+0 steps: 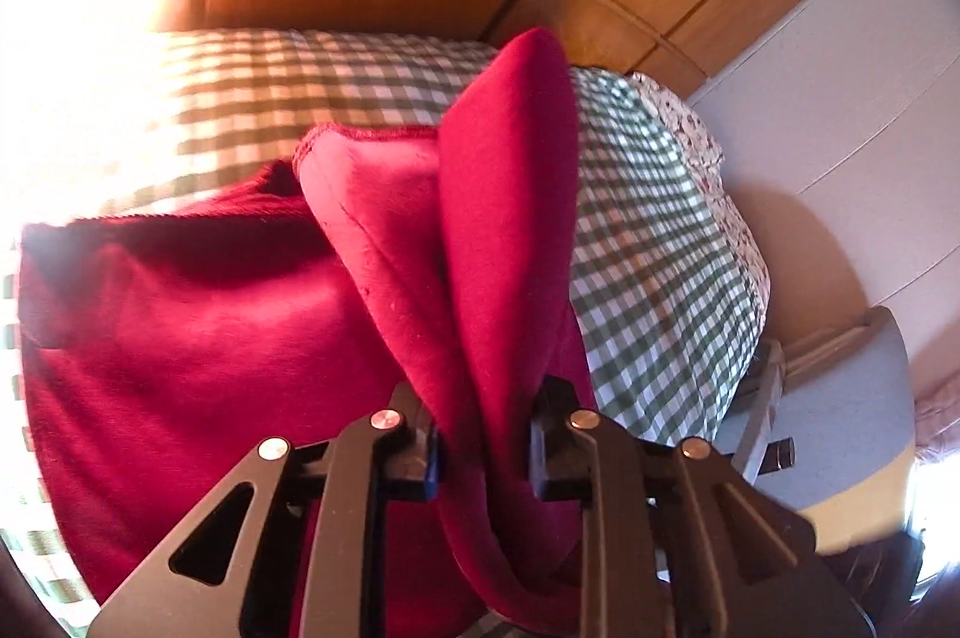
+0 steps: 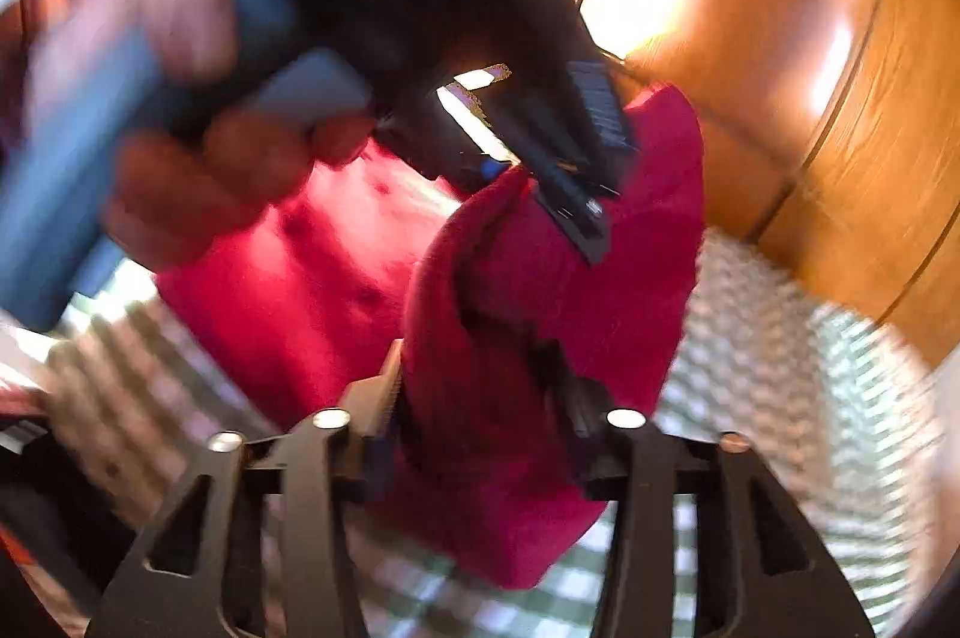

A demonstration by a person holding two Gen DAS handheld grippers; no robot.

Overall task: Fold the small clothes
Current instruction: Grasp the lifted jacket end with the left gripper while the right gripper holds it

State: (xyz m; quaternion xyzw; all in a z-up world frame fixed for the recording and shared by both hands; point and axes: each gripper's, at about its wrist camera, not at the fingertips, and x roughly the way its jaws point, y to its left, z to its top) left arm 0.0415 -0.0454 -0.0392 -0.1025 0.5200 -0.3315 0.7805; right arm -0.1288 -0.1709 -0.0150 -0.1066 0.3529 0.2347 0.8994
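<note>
Our left claw (image 1: 483, 449) pinches a bunched fold of the red garment (image 1: 198, 338), lifting it above the checked bed cover (image 1: 648, 242). Our right claw (image 2: 480, 416) grips another fold of the garment (image 2: 516, 314), beside the wooden headboard (image 2: 798, 110); that view is blurred.

Red garment (image 2: 510, 338) between both grippers' fingers
</note>
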